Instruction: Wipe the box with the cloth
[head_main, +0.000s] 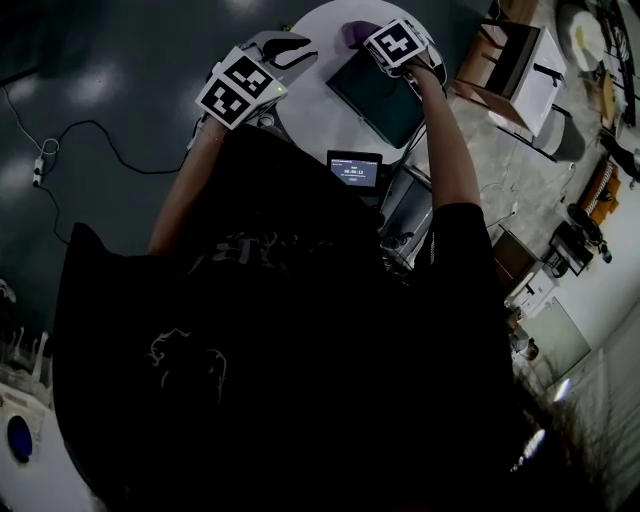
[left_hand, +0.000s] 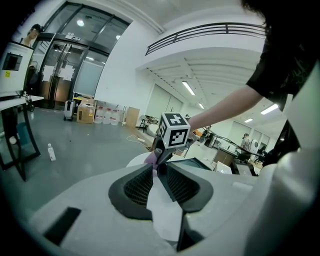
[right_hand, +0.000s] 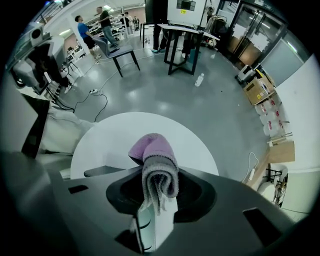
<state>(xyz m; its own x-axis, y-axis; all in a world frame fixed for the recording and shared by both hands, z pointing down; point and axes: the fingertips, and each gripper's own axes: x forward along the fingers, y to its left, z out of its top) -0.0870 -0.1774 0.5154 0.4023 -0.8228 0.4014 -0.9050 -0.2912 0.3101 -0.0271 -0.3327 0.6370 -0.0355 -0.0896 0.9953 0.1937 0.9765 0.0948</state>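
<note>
A dark teal flat box (head_main: 380, 95) lies on the round white table (head_main: 310, 110). My right gripper (head_main: 368, 36) is at the box's far edge, shut on a folded purple and grey cloth (right_hand: 157, 167) that sticks out past its jaws (head_main: 352, 33). In the right gripper view the cloth hangs above the table (right_hand: 120, 137). My left gripper (head_main: 308, 50) hovers over the table left of the box, its jaws closed together on nothing (left_hand: 157, 167). From the left gripper view, the box (left_hand: 192, 162) and the right gripper's marker cube (left_hand: 174, 130) lie just ahead.
A small lit screen (head_main: 354, 168) stands at the table's near edge. Wooden chairs and furniture (head_main: 510, 60) crowd the right side. A cable (head_main: 100, 140) runs over the grey floor at left. People (right_hand: 80, 25) and black desks (right_hand: 180, 45) are far off.
</note>
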